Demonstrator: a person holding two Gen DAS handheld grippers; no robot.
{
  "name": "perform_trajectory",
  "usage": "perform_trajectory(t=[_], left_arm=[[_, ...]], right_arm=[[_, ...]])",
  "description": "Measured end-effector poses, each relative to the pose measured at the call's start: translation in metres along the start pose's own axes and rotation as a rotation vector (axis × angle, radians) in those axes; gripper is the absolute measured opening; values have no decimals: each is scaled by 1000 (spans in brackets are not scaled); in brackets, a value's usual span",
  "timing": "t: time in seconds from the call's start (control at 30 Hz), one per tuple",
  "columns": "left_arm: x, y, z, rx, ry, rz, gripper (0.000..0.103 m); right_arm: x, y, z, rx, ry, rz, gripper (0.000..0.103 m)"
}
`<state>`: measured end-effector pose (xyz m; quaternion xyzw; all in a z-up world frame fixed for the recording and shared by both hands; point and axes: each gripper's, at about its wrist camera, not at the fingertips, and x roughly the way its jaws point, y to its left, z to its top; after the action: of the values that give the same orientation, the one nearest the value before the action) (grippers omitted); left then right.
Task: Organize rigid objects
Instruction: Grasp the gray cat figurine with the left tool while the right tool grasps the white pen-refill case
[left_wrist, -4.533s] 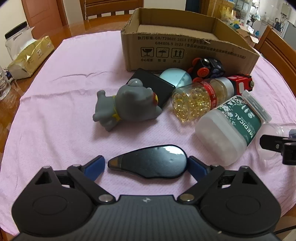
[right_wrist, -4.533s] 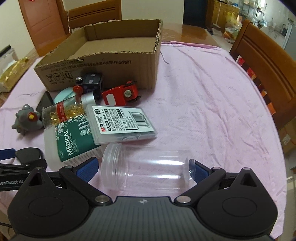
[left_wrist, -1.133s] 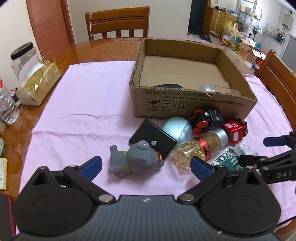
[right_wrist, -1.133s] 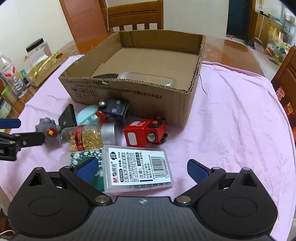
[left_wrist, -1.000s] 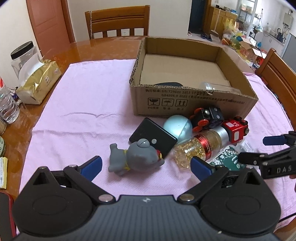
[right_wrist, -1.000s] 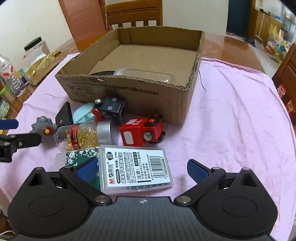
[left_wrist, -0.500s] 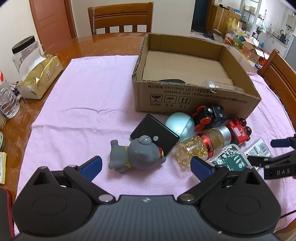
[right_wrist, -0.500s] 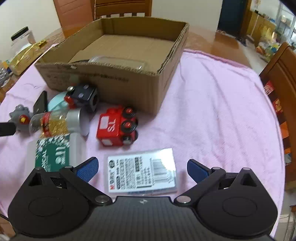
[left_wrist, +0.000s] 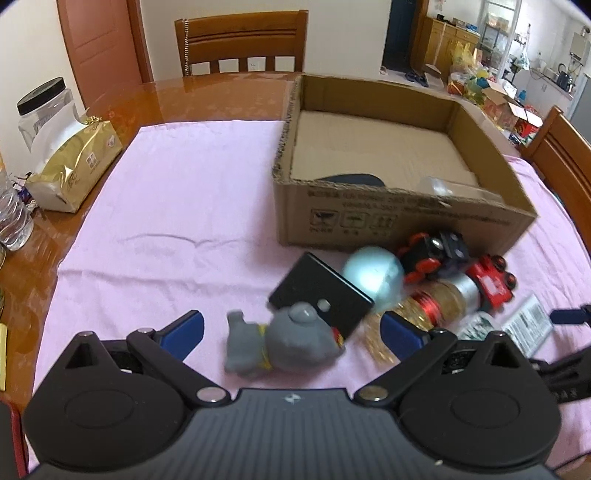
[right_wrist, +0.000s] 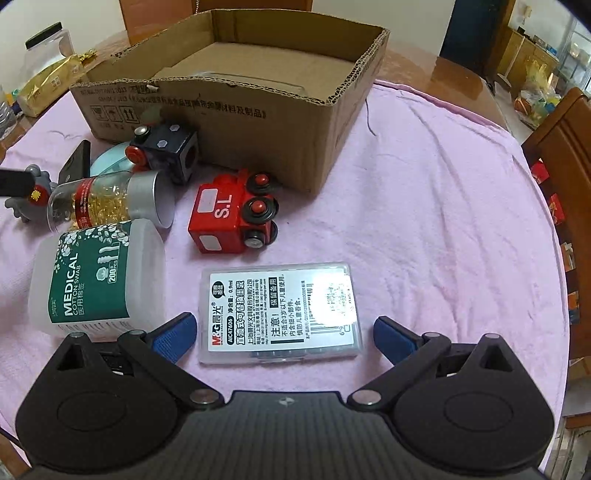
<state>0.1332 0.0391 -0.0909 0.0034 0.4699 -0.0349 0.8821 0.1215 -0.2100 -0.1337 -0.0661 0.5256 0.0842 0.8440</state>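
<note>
Both hand-held grippers are spread wide and hold nothing: the right gripper (right_wrist: 282, 332) sits low over a flat clear plastic case (right_wrist: 279, 312) with a printed label, its blue pads either side of the case but not touching it, while the left gripper (left_wrist: 291, 330) frames a grey rubbery elephant toy (left_wrist: 286, 341) lying on its side. The step in hand looks like a fresh pick for each hand, with the cardboard box (left_wrist: 402, 218) as the destination; a dark rounded object (left_wrist: 352, 179) and a clear jar (left_wrist: 448, 186) already lie inside against its near wall. For the right side, the next move likely calls for lowering until the pads reach the case's short edges and closing squarely, since the smooth hard plastic on soft pink cloth (right_wrist: 436, 206) could slip or tilt. The elephant is lumpy and matte, so it should grip easily across the body. Left on the cloth, close together in front of the box, are a frosted cotton swab tub (right_wrist: 98, 275), a glass bottle of gold capsules (right_wrist: 107, 201) with a silver cap, a glossy red toy train (right_wrist: 232, 218), a black toy engine (right_wrist: 166, 151), a pale blue dome (left_wrist: 373, 273) and a flat black slab (left_wrist: 319, 295).
</note>
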Motion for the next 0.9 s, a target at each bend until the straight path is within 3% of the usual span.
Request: perform_trajectory(t=[0.23, 0.5, 0.7, 0.9], left_arm=[[17, 16, 0, -7, 17, 29, 101], [11, 23, -23, 15, 72, -59, 101], [5, 17, -48, 112, 93, -67, 101], [5, 17, -62, 75, 99, -64, 101]], right_arm=[[0, 1, -2, 16, -4, -8, 103], [0, 2, -1, 16, -4, -7, 103], [0, 2, -2, 14, -10, -6, 103], [-1, 2, -7, 13, -36, -5, 103]])
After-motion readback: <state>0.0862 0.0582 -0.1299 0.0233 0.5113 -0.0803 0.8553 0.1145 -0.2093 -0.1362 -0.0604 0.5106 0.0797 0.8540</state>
